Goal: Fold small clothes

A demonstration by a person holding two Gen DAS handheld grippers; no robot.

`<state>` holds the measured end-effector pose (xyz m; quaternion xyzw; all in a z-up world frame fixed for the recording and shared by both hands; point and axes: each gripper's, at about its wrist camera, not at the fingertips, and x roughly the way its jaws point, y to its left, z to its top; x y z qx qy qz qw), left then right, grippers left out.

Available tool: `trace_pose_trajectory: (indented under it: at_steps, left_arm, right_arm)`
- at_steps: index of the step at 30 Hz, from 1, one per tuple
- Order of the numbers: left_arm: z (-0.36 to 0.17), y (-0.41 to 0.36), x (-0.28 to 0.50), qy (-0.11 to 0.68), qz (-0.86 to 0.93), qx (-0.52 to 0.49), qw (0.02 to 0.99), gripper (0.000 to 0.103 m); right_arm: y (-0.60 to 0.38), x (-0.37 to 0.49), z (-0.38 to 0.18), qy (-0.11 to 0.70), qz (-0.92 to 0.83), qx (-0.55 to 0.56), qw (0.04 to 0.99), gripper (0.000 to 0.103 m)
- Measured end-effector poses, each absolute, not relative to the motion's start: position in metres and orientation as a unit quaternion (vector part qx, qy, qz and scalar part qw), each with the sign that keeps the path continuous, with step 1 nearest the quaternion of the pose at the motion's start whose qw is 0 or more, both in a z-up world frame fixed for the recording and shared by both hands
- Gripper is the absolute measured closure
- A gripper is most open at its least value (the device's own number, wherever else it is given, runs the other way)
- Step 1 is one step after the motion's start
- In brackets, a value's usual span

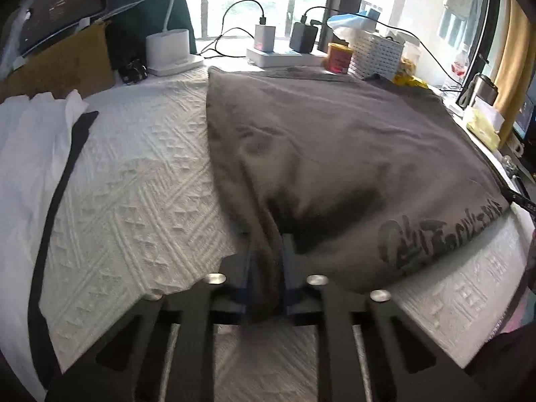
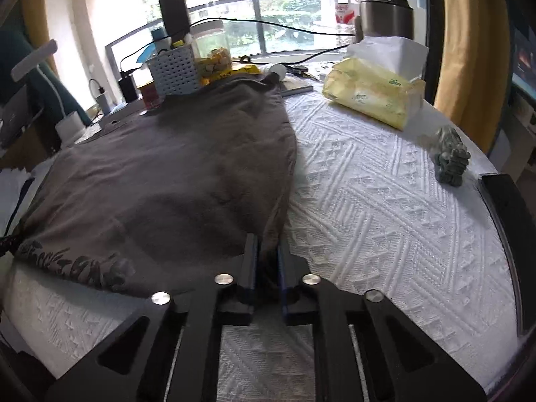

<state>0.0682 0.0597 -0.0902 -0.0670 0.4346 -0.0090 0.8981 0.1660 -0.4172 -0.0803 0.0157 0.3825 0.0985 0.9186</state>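
Left wrist view takes in the left half of the table: a white garment with a black strip [image 1: 40, 154] lying at the far left edge, a brown cardboard box [image 1: 63, 63] behind it, a white desk lamp base [image 1: 172, 52] and two chargers, one white [image 1: 264, 37] and one black [image 1: 303, 37], plugged in near the window. None of that shows clearly from the other side. The right wrist view gives the right half instead: a yellow soft pack of tissues [image 2: 375, 93], a small green figurine [image 2: 452, 160], a steel tumbler [image 2: 385, 16] and a clear plastic bottle [image 2: 345, 3] against the glass.

Both cameras look onto the grey printed T-shirt [image 1: 335, 154], spread on the white embossed tablecloth [image 1: 134, 184] and reaching back to the white perforated basket [image 2: 174, 70].

The left gripper [image 1: 266, 258] has its jaws drawn narrow, pinching a gathered fold at the shirt's near left edge; cloth bunches up between the blue pads. The right gripper [image 2: 268, 254] is likewise closed tight on the shirt's near right edge. The dark lettering runs along the near hem between the two grippers.
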Motion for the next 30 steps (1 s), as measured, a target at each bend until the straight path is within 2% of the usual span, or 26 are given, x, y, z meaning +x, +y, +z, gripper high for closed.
trace_pose_trajectory:
  at_steps: [18, 30]
  left_arm:
    - [-0.069, 0.056, 0.029, 0.411, -0.013, -0.075, 0.908, 0.095]
    - [-0.085, 0.053, 0.014, 0.435, -0.018, -0.068, 0.898, 0.095]
  right_arm:
    - [-0.425, 0.123, -0.064, 0.374, 0.106, -0.011, 0.921, 0.096]
    - [-0.429, 0.1, -0.081, 0.371, 0.095, -0.009, 0.924, 0.096]
